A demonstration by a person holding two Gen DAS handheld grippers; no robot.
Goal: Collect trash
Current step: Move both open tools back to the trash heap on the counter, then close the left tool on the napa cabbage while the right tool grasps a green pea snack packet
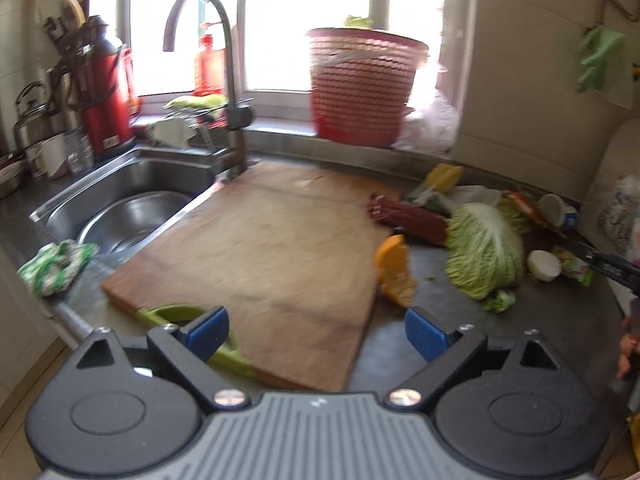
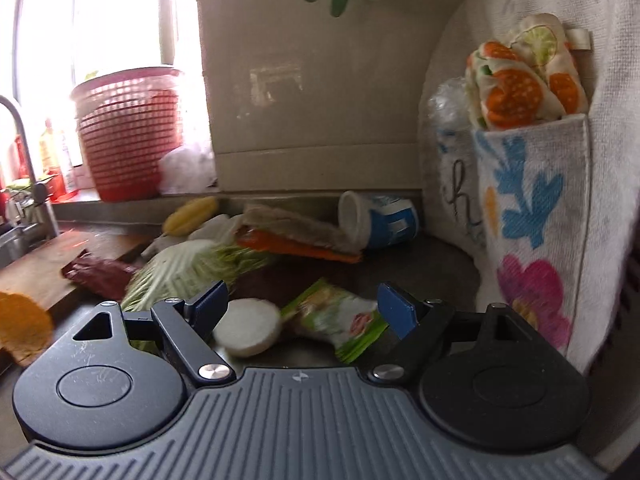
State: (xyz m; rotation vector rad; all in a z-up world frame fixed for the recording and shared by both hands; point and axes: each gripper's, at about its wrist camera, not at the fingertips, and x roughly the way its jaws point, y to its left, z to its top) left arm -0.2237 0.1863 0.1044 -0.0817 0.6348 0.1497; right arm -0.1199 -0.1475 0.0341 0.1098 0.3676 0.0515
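Trash lies on the dark counter: an orange peel [image 1: 394,270], a cabbage leaf [image 1: 484,254], a dark red wrapper [image 1: 408,218], a white radish slice [image 2: 248,326], a green snack packet [image 2: 340,322], a tipped blue-and-white paper cup [image 2: 380,220] and a yellow wrapper [image 2: 190,214]. My left gripper [image 1: 316,330] is open and empty over the near edge of the wooden cutting board [image 1: 264,248]. My right gripper [image 2: 302,306] is open, with the radish slice and the snack packet between its fingers, apart from them. A red mesh basket [image 1: 360,84] stands on the windowsill.
A steel sink [image 1: 124,208] and tap [image 1: 228,80] are at the left. A green-and-white rag [image 1: 56,266] lies by the sink. A green-handled tool [image 1: 188,322] lies by the board's near corner. A flowered cloth [image 2: 532,208] hangs at the right.
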